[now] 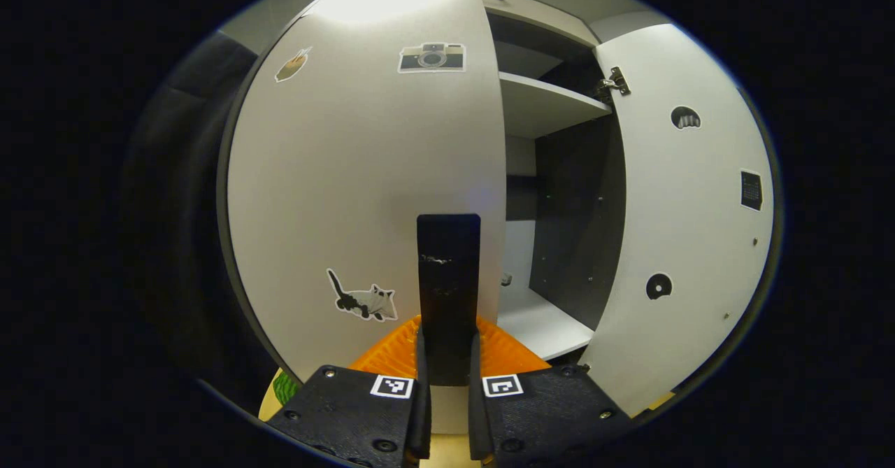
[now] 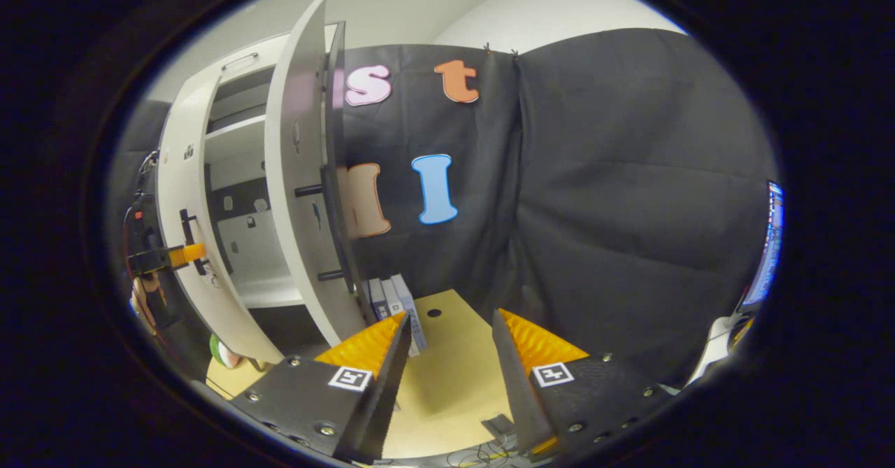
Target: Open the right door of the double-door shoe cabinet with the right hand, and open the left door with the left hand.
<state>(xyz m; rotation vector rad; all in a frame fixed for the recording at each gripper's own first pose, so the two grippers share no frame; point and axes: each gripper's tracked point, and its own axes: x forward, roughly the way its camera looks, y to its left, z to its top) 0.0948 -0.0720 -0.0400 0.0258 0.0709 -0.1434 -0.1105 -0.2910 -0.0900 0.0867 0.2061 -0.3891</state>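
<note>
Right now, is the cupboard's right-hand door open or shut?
Open. The right door is swung wide, its hinge and the shelves inside are exposed, and the right tool is off it.

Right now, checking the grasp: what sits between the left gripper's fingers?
In the left gripper view, the left door's upright black handle sits between the left gripper's fingers, which are closed on it.
</note>
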